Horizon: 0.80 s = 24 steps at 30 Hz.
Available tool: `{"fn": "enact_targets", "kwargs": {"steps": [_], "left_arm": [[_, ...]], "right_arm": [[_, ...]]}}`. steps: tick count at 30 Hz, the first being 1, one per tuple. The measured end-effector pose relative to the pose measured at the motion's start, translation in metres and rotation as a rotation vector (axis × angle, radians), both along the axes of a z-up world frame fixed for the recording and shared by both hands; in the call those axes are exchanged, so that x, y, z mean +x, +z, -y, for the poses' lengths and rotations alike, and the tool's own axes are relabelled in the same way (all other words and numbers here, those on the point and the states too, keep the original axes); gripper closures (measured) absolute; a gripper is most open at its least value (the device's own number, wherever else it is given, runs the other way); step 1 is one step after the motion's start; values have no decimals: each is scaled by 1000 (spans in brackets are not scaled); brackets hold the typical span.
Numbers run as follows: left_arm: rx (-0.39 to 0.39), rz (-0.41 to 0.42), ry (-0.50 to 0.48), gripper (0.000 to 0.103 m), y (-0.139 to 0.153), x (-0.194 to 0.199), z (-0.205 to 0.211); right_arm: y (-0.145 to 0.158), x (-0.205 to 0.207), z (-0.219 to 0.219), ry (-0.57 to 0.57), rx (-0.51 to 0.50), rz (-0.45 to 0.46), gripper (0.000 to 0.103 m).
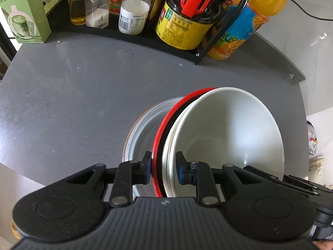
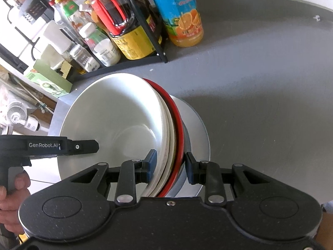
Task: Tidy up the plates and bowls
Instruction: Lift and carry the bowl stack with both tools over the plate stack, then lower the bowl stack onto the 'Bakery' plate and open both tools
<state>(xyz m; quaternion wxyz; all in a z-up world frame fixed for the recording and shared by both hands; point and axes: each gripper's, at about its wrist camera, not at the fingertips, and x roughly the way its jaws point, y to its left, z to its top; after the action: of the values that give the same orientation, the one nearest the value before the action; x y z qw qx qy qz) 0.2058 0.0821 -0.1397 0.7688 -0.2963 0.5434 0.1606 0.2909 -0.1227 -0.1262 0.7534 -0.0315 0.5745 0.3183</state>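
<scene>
Left wrist view: left gripper (image 1: 163,167) gripping stacked rims of red bowl (image 1: 164,123) and white bowl (image 1: 226,129), jaws narrow, pads pressing both sides. Stack tilting over grey plate (image 1: 141,129) lying on grey table (image 1: 72,95). Right wrist view: right gripper (image 2: 169,166) straddling opposite rims of white bowl (image 2: 112,120) and red bowl (image 2: 177,120), jaws narrow, right pad sitting just off red rim. Bottle rack (image 2: 145,58) standing behind, juice bottle (image 2: 181,14) beside it.
</scene>
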Motion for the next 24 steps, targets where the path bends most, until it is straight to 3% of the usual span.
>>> {"fn": "enact_targets", "kwargs": {"steps": [10, 15, 17, 18, 21, 24], "left_arm": [[-19, 18, -99, 80, -5, 6, -6], [-37, 28, -136, 76, -5, 6, -8], [-25, 42, -129, 67, 0, 5, -8], [-12, 49, -127, 56, 3, 4, -8], [50, 72, -118, 34, 14, 1, -6], [83, 93, -116, 29, 21, -1, -6]], "right_arm": [[-5, -5, -5, -102, -34, 2, 74], [-3, -7, 0, -164, -3, -6, 69], [2, -10, 2, -179, 13, 10, 53], [4, -11, 4, -186, 9, 21, 48], [11, -15, 9, -186, 2, 56, 44], [20, -19, 19, -205, 21, 80, 30]]}}
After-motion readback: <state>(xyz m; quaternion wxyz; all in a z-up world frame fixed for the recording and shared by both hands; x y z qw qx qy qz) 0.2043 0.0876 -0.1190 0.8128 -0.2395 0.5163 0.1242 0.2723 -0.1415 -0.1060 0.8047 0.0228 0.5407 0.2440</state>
